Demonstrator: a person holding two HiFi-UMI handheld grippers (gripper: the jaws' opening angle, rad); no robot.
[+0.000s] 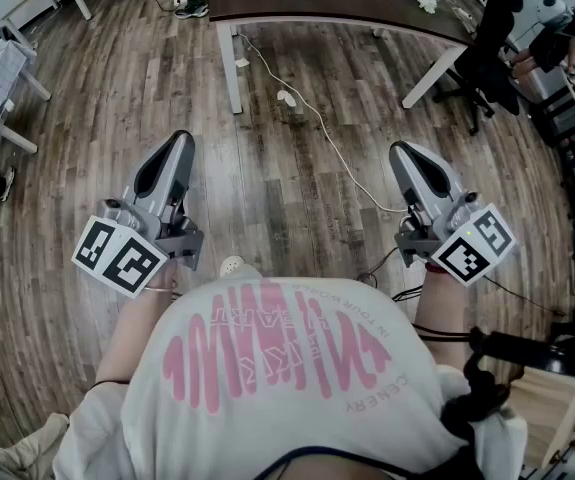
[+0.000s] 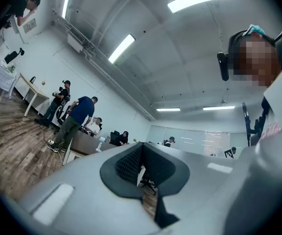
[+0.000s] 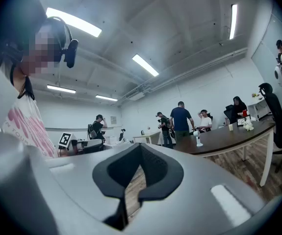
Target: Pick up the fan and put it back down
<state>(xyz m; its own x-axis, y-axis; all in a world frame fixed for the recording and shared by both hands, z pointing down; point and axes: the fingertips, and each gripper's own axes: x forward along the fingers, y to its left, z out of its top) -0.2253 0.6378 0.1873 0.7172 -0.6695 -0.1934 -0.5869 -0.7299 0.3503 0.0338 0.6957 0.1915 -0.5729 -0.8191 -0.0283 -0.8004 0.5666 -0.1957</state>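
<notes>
the left hand-held gripper [image 1: 177,146] has its jaws closed together and holds nothing; in its own view only a thin slit of light shows between the dark pads [image 2: 126,163]. the right hand-held gripper [image 1: 407,156] is the same, its jaws pressed together with nothing in them. both are held in front of the person's white shirt [image 1: 287,368], the left one at the left and the right one at the right, well apart from each other, above the wooden floor [image 1: 267,188]. each one carries a cube with square markers [image 1: 117,253] at its near end.

the fan [image 3: 198,140] is small and white. it stands upright on the dark brown surface [image 3: 229,136] at the far side of the room, well apart from both hand-held grippers. in the head view it shows at the top edge, on this same surface.

a white cable [image 1: 317,118] runs over the floor from under the surface toward the right hand-held gripper. a black office chair [image 1: 487,58] stands at the far right. some people [image 3: 182,119] stand behind the surface.
</notes>
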